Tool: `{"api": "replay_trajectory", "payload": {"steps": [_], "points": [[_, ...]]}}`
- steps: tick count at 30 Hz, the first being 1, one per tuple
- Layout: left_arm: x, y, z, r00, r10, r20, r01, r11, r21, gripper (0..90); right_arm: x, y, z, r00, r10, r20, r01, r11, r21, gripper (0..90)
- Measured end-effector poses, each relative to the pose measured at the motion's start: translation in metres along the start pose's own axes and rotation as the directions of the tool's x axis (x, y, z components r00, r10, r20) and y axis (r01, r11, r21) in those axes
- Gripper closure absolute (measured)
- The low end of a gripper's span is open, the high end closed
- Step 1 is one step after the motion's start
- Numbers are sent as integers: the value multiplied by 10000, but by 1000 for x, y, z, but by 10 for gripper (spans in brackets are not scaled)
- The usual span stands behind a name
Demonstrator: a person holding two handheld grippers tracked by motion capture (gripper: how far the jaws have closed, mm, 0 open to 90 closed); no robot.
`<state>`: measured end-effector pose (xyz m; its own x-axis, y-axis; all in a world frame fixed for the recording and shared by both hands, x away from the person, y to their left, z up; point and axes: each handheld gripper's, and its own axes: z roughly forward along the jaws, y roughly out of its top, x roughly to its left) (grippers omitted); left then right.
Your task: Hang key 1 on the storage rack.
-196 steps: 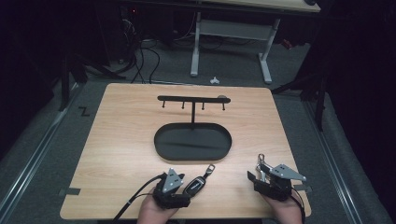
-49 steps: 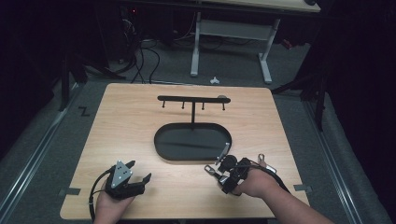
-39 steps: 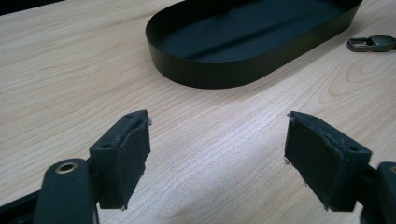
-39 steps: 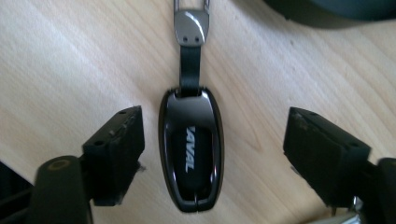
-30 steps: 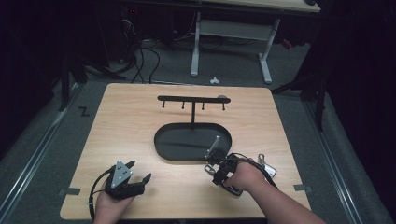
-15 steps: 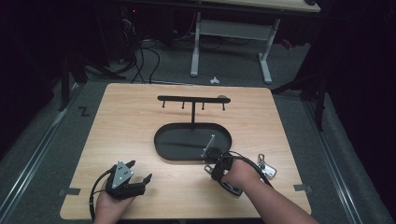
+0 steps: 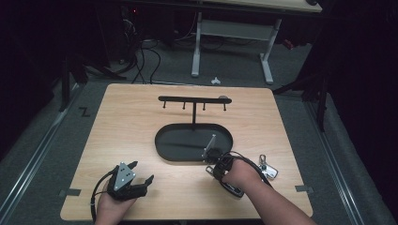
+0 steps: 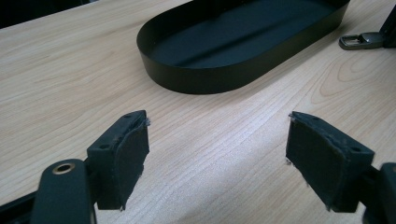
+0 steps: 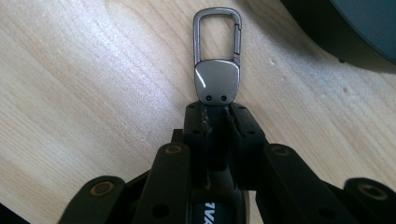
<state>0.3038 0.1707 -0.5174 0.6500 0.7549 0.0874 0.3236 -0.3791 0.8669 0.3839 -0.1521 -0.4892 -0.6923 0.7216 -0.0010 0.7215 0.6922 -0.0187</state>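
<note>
Just beside the black oval tray (image 7: 176, 152), at its near right edge, the right gripper (image 7: 212, 157) has its jaws clamped tight on a key fob with a metal clip (image 9: 217, 60). The right gripper view shows the clasp loop and its silver plate sticking out past the pinched pads, over bare wood, with the tray's wall at the upper right corner. The high view adds a second keyring (image 7: 266, 167) lying on the table (image 7: 122, 122) to the right of that hand, well clear of the tray. The left gripper view looks across the wood to the tray's near wall, and a clasp (image 8: 362, 41) shows at its right edge beside the tray. The left gripper (image 7: 138, 176) has its pads spread wide with nothing between them, near the table's front left, well apart from the tray.

Half a second ago the right gripper held the fob slightly farther right; it has edged toward the tray. The left hand (image 7: 112, 201) has not moved. The right forearm (image 7: 270, 201) reaches in diagonally from the bottom right, wrist turned toward the tray. Behind the tray stands a black hook rack (image 7: 193, 99).
</note>
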Motion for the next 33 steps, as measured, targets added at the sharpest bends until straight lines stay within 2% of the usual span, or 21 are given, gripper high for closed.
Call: {"api": "replay_trajectory", "payload": {"steps": [1, 11, 14, 16, 20, 29, 32, 33], "points": [[0, 0, 0, 10000, 26, 18, -26, 10000, 25, 217, 0, 1, 0, 9999, 112, -33, -112, 9999, 67, 799], [-1, 0, 1, 10000, 51, 31, -51, 10000, 16, 222, 0, 0, 0, 10000, 41, 16, -41, 10000, 9, 802], [-1, 0, 1, 9999, -84, 95, 83, 10000, 8, 222, 1, 0, -1, 9999, 18, -101, -17, 10000, 48, 801], [-1, 0, 1, 9999, -98, 94, 98, 10000, 11, 222, 2, 1, -5, 9996, 152, -239, -150, 9999, 84, 802], [-1, 0, 1, 9999, -98, 89, 98, 9999, 25, 222, 1, -1, -11, 9995, 96, -317, -96, 10000, 15, 802], [-2, 0, 1, 9999, -102, 111, 102, 9999, 31, 224, -1, -8, -33, 9994, 299, -169, -301, 9995, -130, 802], [-1, 0, 1, 9999, -105, 121, 105, 9999, 45, 224, -2, -10, -44, 9992, 367, -139, -372, 9985, -410, 802], [-1, 0, 1, 9999, -116, 110, 116, 9999, 41, 225, -4, -11, -48, 9997, 246, -70, -250, 9979, -591, 802]]}}
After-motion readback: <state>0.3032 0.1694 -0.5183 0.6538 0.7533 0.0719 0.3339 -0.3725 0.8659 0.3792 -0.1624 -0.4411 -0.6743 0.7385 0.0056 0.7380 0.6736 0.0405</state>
